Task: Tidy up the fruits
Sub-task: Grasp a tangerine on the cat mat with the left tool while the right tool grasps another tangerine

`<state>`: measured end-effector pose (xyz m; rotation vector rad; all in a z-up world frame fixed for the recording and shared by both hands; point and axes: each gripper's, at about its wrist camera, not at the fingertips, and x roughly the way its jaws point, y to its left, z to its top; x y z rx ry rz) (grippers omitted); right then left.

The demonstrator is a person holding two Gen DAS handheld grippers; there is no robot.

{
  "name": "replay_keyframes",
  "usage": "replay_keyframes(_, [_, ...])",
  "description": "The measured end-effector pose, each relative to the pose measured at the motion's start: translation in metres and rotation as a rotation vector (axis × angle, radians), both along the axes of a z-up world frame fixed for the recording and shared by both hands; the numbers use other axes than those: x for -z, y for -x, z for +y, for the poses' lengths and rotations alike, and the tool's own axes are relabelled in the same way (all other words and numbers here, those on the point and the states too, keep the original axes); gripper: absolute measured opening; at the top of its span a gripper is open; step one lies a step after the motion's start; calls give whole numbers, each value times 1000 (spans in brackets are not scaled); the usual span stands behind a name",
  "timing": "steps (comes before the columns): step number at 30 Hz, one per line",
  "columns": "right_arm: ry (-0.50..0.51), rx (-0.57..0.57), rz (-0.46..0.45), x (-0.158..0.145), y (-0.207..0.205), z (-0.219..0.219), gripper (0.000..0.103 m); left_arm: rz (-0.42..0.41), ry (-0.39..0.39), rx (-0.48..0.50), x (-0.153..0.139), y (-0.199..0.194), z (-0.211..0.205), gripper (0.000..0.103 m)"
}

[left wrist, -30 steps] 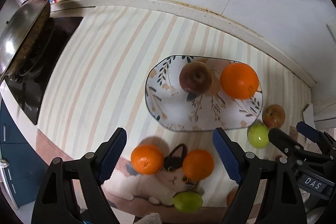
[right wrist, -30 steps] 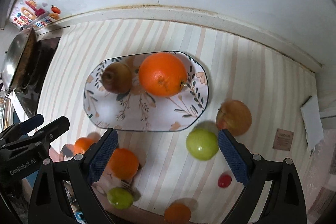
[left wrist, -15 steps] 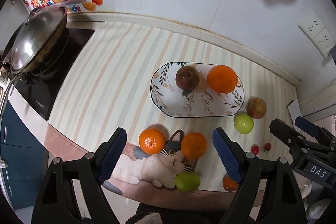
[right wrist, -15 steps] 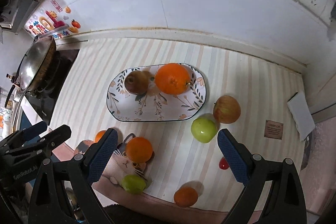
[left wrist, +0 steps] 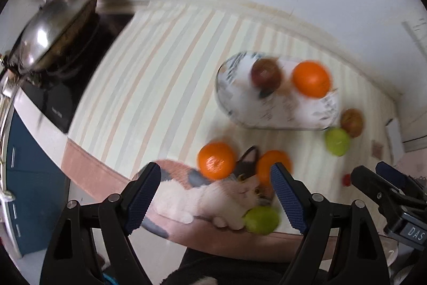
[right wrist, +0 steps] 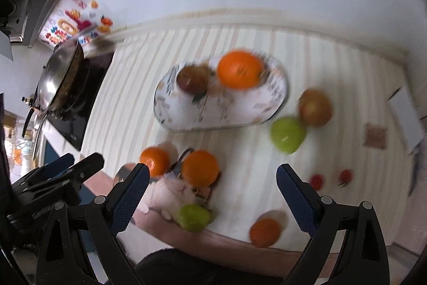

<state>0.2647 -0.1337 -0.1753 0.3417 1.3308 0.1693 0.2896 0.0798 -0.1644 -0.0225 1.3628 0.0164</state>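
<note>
The patterned oval plate (right wrist: 170,108) sits far back on the striped counter and holds two fruits — a dark red apple (right wrist: 192,78) on the left, a big orange (right wrist: 240,69) on the right. The remaining fruit lies loose: a green apple (right wrist: 288,135) touching a reddish apple (right wrist: 315,107) just right of the plate, two oranges (left wrist: 216,160) nearer. Both the left gripper (left wrist: 216,198) and right gripper (right wrist: 212,198) hang above, fingers spread wide — nothing held.

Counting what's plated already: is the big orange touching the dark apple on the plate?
Apart. The right wrist view shows a gap between the big orange and dark apple on the plate.
</note>
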Motion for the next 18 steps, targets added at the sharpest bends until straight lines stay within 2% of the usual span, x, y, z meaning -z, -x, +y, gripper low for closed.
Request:
replay_keyframes(4, [-116,15,98,60,-12,11,98,121,9,-28,48,-16,13,84])
replay_keyframes(8, [-127,14,179,104,-22,25,98,229,79,-75,87,-30,23,84])
replay_keyframes(10, [-108,4,203,120,-25,31,98,283,119,-96,108,-35,25,84])
replay_keyframes(14, [-75,-21,238,141,-30,39,97,346,150,-103,135,-41,23,84])
replay_keyframes(16, [-63,-36,247,148,-30,43,97,356,161,-98,143,-41,20,84])
replay_keyframes(18, [-59,-43,256,154,-29,46,95,342,176,-100,146,-40,18,76])
